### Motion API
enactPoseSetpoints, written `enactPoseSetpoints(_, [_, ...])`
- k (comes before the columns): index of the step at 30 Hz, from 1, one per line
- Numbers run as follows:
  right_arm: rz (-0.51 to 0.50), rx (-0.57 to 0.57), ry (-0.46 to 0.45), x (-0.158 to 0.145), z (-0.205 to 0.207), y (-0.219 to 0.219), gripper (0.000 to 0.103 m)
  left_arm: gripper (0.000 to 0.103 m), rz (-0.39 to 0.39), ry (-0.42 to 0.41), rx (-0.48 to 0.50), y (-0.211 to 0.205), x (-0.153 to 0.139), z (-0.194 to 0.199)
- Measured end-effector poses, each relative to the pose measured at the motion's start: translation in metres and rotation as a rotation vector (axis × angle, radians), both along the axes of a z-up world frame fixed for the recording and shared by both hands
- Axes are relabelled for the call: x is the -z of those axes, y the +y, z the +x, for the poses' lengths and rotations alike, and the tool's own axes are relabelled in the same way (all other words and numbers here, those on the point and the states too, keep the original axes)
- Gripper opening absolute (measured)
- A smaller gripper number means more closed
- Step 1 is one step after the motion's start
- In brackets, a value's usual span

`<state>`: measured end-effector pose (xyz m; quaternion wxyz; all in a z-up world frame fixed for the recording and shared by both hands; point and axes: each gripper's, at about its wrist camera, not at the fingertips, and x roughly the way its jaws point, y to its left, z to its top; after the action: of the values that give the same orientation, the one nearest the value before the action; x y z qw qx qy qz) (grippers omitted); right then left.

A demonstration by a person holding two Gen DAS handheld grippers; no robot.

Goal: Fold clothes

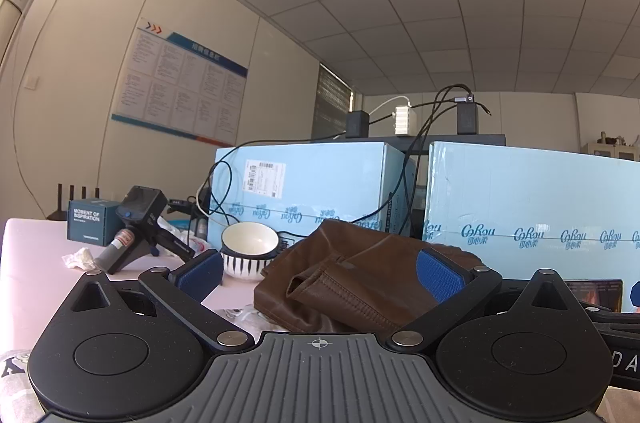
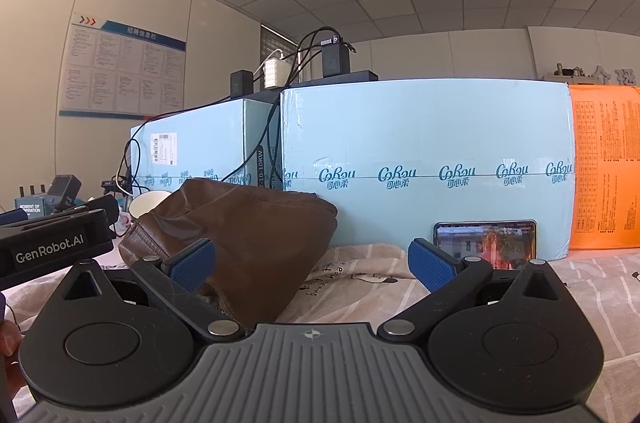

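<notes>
1. Left gripper (image 1: 320, 273): released, jaws wide, nothing held.
2. Right gripper (image 2: 312, 261): released, likewise unladen.
3. Brown leather garment (image 1: 360, 279): bunched at frame centre, seemingly on patterned cloth (image 2: 368, 275).
4. Striped bowl (image 1: 249, 249): centre-left, beside garment.

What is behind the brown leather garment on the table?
Behind the brown leather garment stand two light blue cartons, with black cables hanging in the gap between them. A striped bowl shows at its left. The cartons' bottom edges behind the garment are covered.

Brown garment (image 1: 360, 283) (leathery), black-and-white striped bowl (image 1: 248, 255), pale-blue boxes (image 2: 424, 159).
</notes>
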<state>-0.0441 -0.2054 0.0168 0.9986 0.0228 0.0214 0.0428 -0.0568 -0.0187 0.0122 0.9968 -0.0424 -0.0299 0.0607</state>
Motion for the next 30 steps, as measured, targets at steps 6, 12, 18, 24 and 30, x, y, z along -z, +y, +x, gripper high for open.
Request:
enactPoseSetpoints(6, [-0.001,-0.005,-0.002,0.0002,-0.001,0.0006,0.103,0.103,0.003,-0.001,0.001,0.0001,0.0004,-0.0004])
enactPoseSetpoints(12, [-0.001,-0.006,0.001,0.0003,-0.0004,0.0009,0.103,0.103,0.006,0.0,0.001,-0.0003,0.0003,0.0001])
enactPoseSetpoints(18, [0.0,-0.007,0.001,0.0003,0.0,0.0011,0.103,0.103,0.006,0.004,0.002,-0.0002,-0.0005,0.0009])
enactPoseSetpoints(24, [0.001,-0.006,0.001,0.001,-0.0006,0.0011,0.103,0.103,0.007,0.007,0.003,-0.0006,-0.0013,0.0018])
enactPoseSetpoints(30, [0.002,-0.006,0.002,0.0013,-0.0008,0.0006,0.103,0.103,0.009,0.011,0.004,-0.0008,-0.0007,0.0026])
